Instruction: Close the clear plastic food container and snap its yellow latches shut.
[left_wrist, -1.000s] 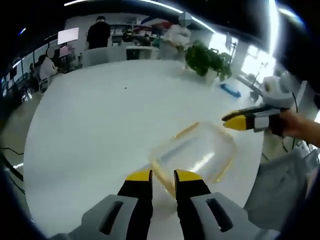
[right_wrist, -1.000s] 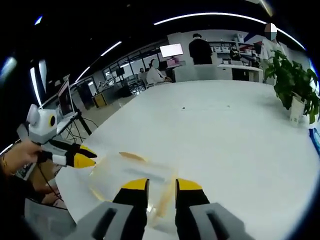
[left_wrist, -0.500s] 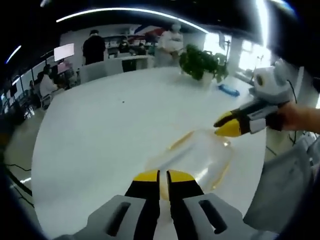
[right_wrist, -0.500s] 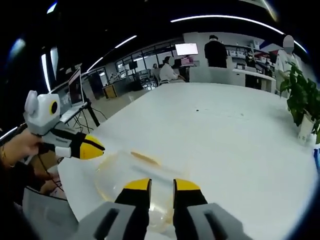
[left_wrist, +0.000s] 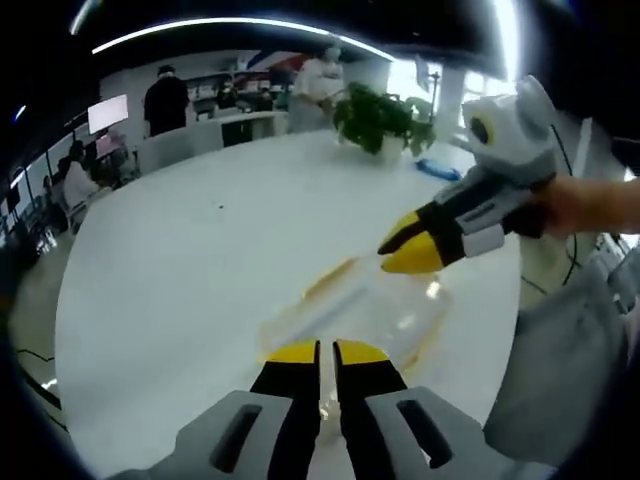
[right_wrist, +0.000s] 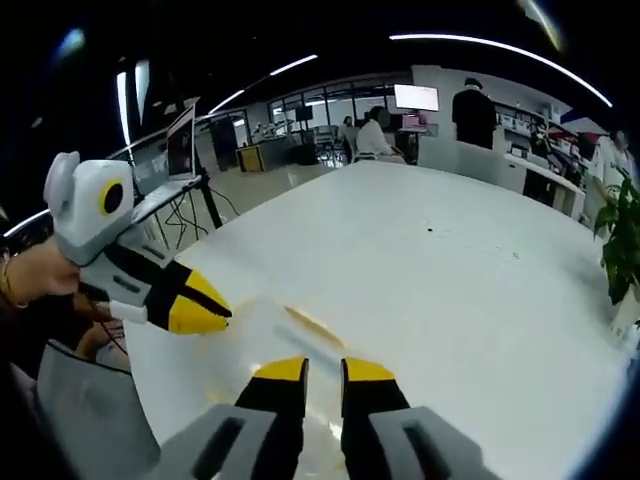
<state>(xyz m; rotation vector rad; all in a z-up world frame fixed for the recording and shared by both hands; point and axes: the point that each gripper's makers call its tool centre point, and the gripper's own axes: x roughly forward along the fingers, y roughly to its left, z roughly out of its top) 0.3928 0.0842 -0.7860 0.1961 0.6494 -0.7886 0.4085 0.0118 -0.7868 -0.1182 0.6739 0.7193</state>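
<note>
- Both tongs have crowded in on the container since a sec ago; left pair went from a wide gap to nearly shut, right pair narrowed too.
- Left tongs (left_wrist: 326, 352): yellow tips w/ just a thin slit between, nothing visibly clamped; tips sit right at the near edge of the clear container (left_wrist: 350, 315). Touching or not – can't tell.
- Right tongs (right_wrist: 325, 369): tips close together, small gap, over the container (right_wrist: 285, 335); no clear grip on it.
- In left gripper view the right tongs (left_wrist: 405, 250) come in from the right, held by a hand (left_wrist: 590, 205), tips together, just above the container's far corner.
- In right gripper view the left tongs (right_wrist: 205, 308) come in from the left, tips together, at the container's left edge.
- Container lies flat on the white bench (left_wrist: 180, 270), near the edge closest to the person; yellow latch (right_wrist: 312, 324) shows along its far side. Latches snapped or not – too blurred.
- Potted plant (left_wrist: 375, 120) at the bench's far end, people standing beyond it.
</note>
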